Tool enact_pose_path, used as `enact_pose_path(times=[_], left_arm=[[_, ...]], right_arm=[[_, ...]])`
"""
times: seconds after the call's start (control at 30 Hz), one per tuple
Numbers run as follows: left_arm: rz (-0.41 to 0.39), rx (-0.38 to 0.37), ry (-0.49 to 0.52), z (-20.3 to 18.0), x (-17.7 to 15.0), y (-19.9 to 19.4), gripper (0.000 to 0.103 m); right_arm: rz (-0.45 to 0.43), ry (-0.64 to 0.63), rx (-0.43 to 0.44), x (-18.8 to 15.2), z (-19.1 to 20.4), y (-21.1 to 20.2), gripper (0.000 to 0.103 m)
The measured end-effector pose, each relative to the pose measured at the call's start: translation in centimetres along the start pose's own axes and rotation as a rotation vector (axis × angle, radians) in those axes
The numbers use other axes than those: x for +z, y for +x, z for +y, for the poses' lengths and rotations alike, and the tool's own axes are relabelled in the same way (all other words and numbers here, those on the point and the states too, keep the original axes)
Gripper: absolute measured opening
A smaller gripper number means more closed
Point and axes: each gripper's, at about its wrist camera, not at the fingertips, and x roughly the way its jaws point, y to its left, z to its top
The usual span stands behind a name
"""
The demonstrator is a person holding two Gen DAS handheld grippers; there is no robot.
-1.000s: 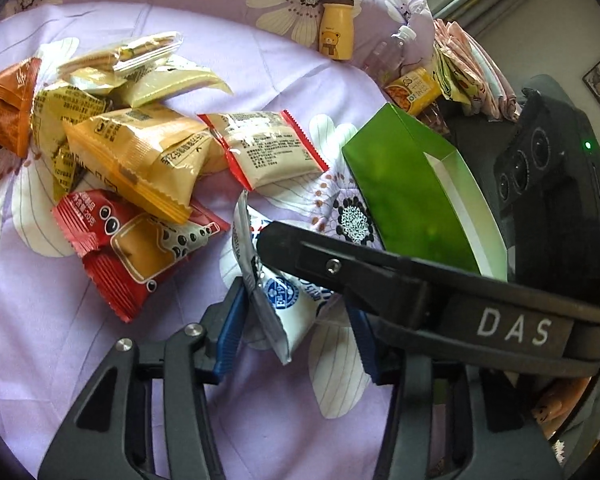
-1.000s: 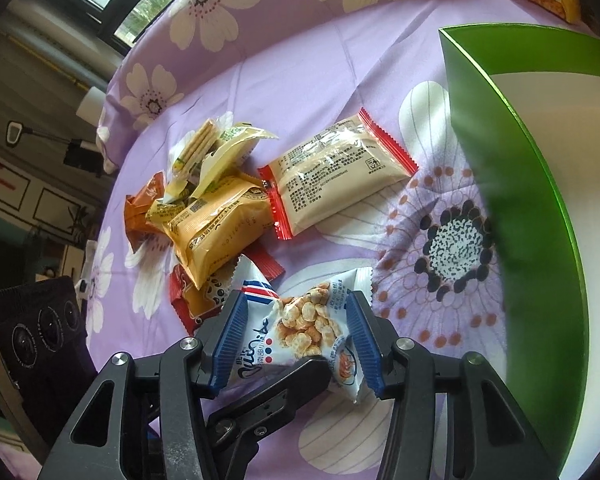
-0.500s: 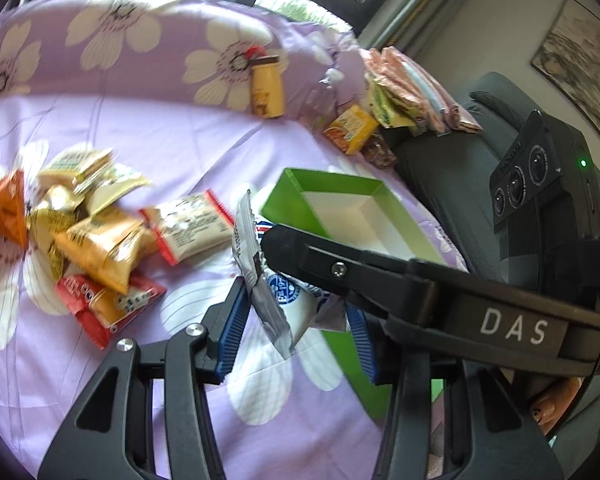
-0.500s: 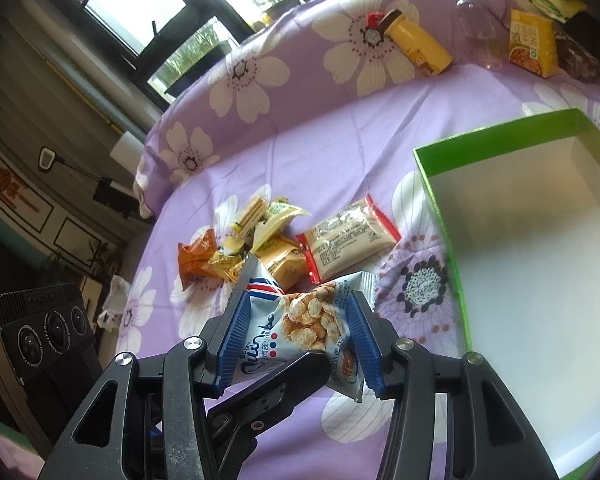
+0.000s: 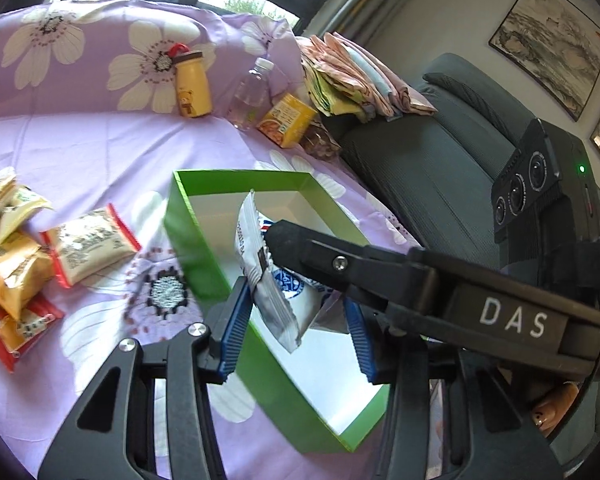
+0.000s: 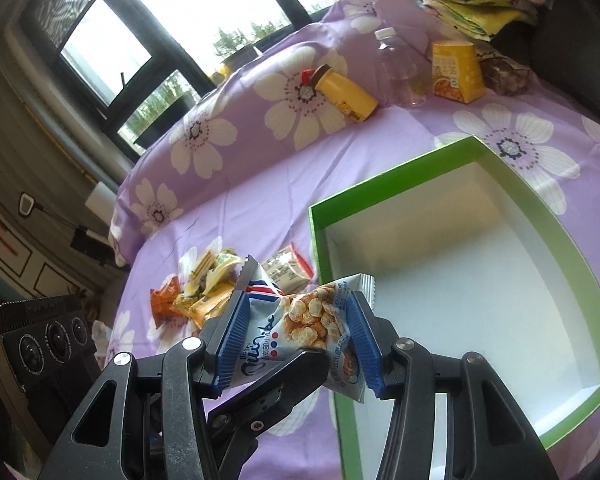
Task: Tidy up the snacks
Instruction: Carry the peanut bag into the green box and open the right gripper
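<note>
Both grippers hold one silver and blue snack packet [image 5: 278,292], also in the right wrist view [image 6: 300,328]. My left gripper [image 5: 296,328] is shut on it, and my right gripper [image 6: 300,340] is shut on it too. The right gripper's black finger [image 5: 340,264] crosses the left wrist view. The packet hangs above the near corner of an open green box [image 5: 188,248] with a white inside [image 6: 460,264]. A pile of snack packets [image 5: 16,256] lies on the purple flowered cloth left of the box, also in the right wrist view [image 6: 204,288].
A yellow bottle [image 5: 192,90], a clear water bottle [image 5: 252,96] and a yellow carton [image 5: 286,126] stand at the back of the cloth. Folded cloths [image 5: 352,80] lie on a grey sofa [image 5: 440,168] to the right.
Both grippers have lifted the packet off the cloth and carried it right, from beside the snack pile to above the green box.
</note>
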Motion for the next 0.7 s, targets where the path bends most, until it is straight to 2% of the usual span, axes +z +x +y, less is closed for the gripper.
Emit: enact_pose_path(times=[0.2,0.5,0.63,0.7], left_arm=[[0.037,-0.036,-0.023,-0.7,-0.4,2.3,0.046],[0.109,-0.001,-0.043,-1.4,-0.8,5.0,0.046],[0.13,0.027,-0.041,-1.9,-0.9,5.7,0.047],[0.136,0.039,-0.033,-2.3,-1.0,5.9,0.047]], right_arm=[[0.01,0.03,-0.052,0.1,-2.3,-0.1,0.052],[0.065,0.071,-0.093,-0.1,-4.5,0.7,0.053],[0.075,0.059,-0.099,-0.2,-4.8,0.6,0.053],[0.068,0.039,-0.129,-0.2,-4.8,0.4,0.053]])
